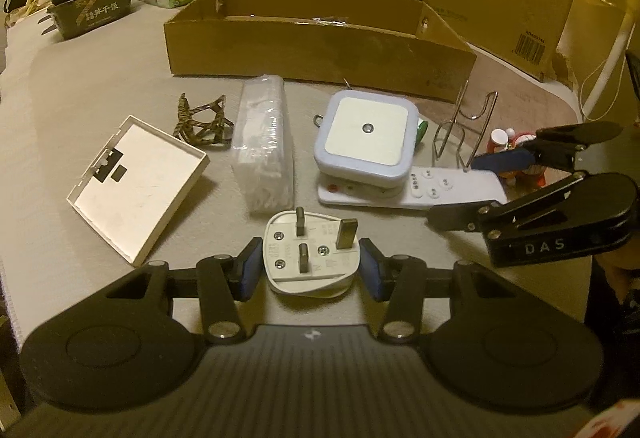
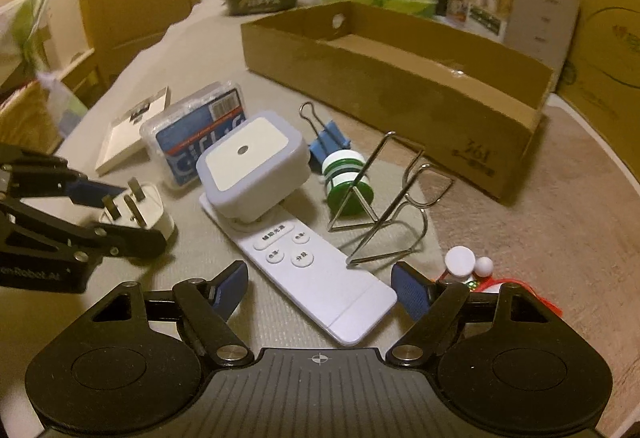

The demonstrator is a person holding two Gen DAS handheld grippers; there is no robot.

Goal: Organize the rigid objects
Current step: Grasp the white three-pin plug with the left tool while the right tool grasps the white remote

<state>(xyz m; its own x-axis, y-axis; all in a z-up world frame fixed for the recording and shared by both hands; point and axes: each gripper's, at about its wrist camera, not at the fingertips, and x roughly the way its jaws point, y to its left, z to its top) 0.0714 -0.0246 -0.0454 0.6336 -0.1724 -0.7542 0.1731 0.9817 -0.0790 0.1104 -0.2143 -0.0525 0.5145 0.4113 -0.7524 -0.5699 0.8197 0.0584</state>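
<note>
Left wrist view: the left hand-held gripper [image 1: 310,264] clamps its blue pads on a white plug [image 1: 310,258], prongs up, on the desk [image 1: 100,89].

Right wrist view: the right hand-held gripper [image 2: 320,290] stands part open, straddling a white remote [image 2: 316,270] without pressing it, before a cardboard tray [image 2: 400,93].

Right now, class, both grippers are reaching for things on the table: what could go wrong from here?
1. The night light rests on the far end of the white remote; lifting the remote with the right gripper could tip it off.
2. The wire stand touches the remote and may get dragged.
3. The left gripper squeezes the rounded plug, which might slip.
</note>
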